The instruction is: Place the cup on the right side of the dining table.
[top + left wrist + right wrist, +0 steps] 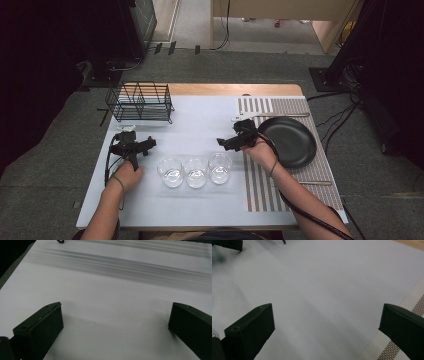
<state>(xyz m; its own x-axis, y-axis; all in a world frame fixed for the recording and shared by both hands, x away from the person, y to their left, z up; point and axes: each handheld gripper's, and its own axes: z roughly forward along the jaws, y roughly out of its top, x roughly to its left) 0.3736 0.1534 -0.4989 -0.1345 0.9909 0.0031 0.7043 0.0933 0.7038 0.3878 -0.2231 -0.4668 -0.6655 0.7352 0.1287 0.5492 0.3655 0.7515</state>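
Observation:
Three clear glasses stand in a row at the table's front middle: left [171,171], middle [195,171], right [220,167]. A black plate [287,141] lies on a striped placemat [260,185] at the right. My left gripper [134,144] hovers left of the glasses, and its jaws stand wide apart over bare white table [115,315], so it is open. My right gripper [231,142] sits between the right glass and the plate, at the placemat's left edge. It is open too, with nothing between its jaws [327,315].
A black wire rack [140,101] stands at the back left of the white table [200,120]. A long thin utensil [280,114] lies along the placemat's far edge and another [315,183] near its front. Cables trail from both grippers.

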